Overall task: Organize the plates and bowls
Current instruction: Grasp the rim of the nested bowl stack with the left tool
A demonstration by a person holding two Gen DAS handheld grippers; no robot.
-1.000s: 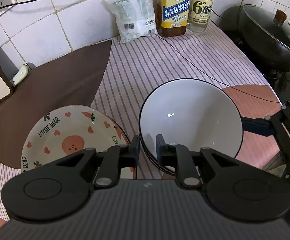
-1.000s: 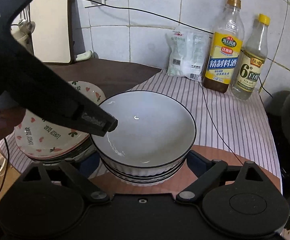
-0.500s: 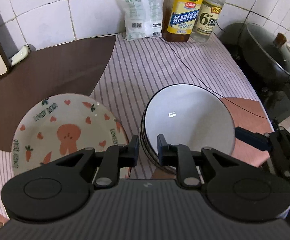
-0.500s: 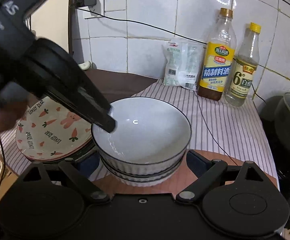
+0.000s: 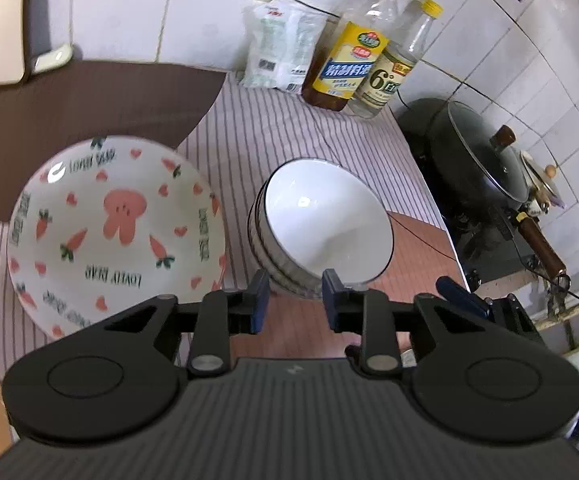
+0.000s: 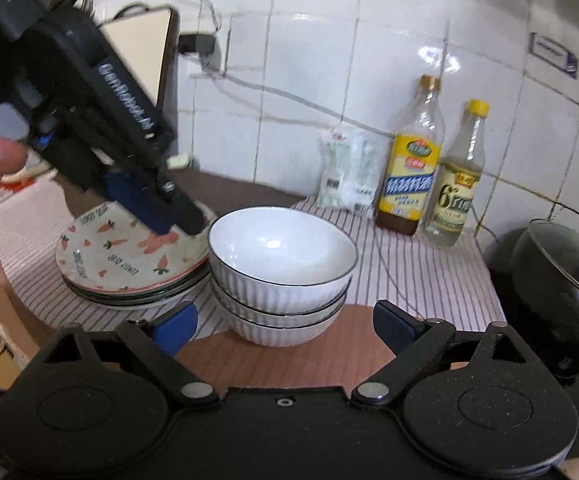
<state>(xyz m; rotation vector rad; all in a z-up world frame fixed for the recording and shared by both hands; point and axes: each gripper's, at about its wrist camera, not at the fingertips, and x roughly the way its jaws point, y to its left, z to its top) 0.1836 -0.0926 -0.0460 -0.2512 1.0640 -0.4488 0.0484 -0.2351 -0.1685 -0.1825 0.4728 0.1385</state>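
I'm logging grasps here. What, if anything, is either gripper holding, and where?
Nothing. The left gripper has just been opening, empty, short of the bowl stack. The right gripper stands wide open before it.

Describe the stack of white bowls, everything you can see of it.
The stack of white bowls is three nested bowls, glossy like glazed ceramic, plain white inside, ribbed outside, each with a thin dark rim line. It stands upright and empty, partly on the striped cloth and partly on a reddish mat. The carrot-print plates sit close at one side. Neither claw touches it.
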